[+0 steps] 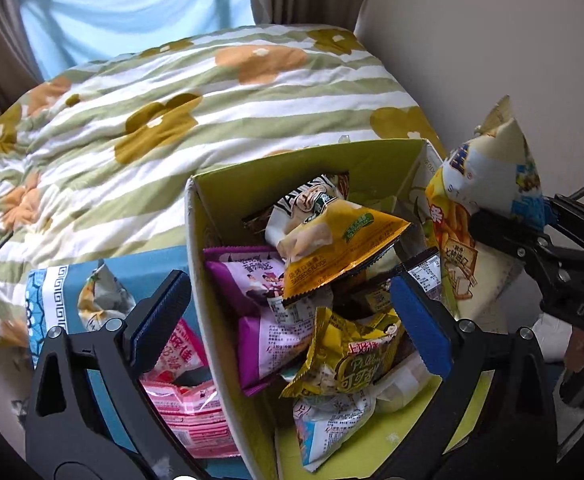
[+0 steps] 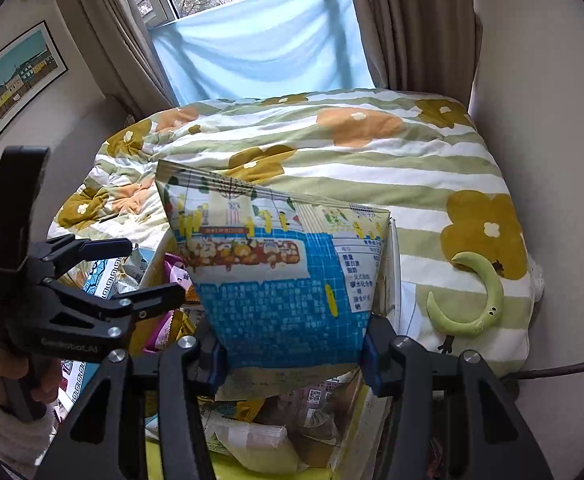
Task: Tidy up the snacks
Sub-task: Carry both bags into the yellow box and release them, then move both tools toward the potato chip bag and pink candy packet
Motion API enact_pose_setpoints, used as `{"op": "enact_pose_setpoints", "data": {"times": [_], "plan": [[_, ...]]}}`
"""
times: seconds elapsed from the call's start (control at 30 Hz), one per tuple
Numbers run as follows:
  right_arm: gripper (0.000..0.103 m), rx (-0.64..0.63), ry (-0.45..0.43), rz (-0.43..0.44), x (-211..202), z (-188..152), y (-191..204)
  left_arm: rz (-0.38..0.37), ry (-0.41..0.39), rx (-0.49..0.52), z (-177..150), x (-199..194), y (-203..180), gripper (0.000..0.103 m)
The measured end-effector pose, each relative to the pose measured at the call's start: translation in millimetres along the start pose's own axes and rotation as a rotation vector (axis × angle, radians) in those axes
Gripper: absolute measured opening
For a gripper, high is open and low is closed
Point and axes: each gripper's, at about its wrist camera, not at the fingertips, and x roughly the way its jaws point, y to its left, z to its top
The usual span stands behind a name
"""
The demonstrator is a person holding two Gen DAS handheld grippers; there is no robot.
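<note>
A green cardboard box (image 1: 228, 184) holds several snack packets, among them a yellow packet (image 1: 339, 248) and a purple one (image 1: 252, 280). My left gripper (image 1: 292, 308) is open and empty, straddling the box's left wall. My right gripper (image 2: 292, 356) is shut on a large blue and white chip bag (image 2: 276, 264) and holds it upright above the box's right side. That bag (image 1: 479, 200) and the right gripper (image 1: 531, 232) also show at the right of the left wrist view. The left gripper (image 2: 132, 272) shows at the left of the right wrist view.
A blue box (image 1: 64, 280) with pink packets (image 1: 188, 400) stands left of the green box. Both sit on a bed with a flowered striped quilt (image 1: 172, 92). A wall (image 1: 491, 40) is close on the right. A green crescent toy (image 2: 475, 296) lies on the quilt.
</note>
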Motion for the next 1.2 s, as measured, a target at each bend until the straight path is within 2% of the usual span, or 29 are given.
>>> {"op": "enact_pose_setpoints", "data": {"times": [0.23,0.3,0.33,0.37,0.4,0.57,0.67,0.8,0.97,1.2], "plan": [[0.049,0.030,0.056,-0.023,26.8,19.1,-1.2,0.019,0.000,-0.030,-21.8,-8.5,20.1,0.099],[0.053,0.037,0.062,-0.019,35.3,22.1,-1.9,0.021,-0.002,-0.035,-26.5,-10.7,24.5,0.099],[0.069,0.034,0.061,-0.020,39.3,23.3,-1.9,0.027,-0.005,-0.036,-27.7,-10.9,26.7,0.099],[0.094,0.037,0.058,-0.027,42.4,23.6,-3.4,0.034,-0.007,-0.035,-29.7,-11.8,28.6,0.099],[0.103,0.041,0.051,-0.030,43.0,22.0,-3.7,0.041,-0.010,-0.033,-32.0,-12.4,30.3,0.099],[0.103,0.049,0.004,-0.006,30.2,4.6,-1.2,0.047,-0.012,-0.049,-45.2,-15.6,37.4,0.099],[0.103,0.050,0.015,-0.003,24.6,-4.2,2.1,0.054,-0.019,-0.060,-53.9,-22.8,40.4,0.099],[0.103,0.026,-0.005,-0.031,4.3,-8.8,10.9,0.073,-0.039,-0.090,-69.2,-42.0,50.0,0.099],[0.103,-0.059,-0.070,-0.049,-25.9,-11.1,33.3,0.122,-0.061,-0.143,-84.4,-70.3,70.0,0.099],[0.103,-0.118,-0.132,-0.013,-47.7,-13.1,70.1,0.176,-0.098,-0.216,-105.5,-110.7,109.8,0.099]]}}
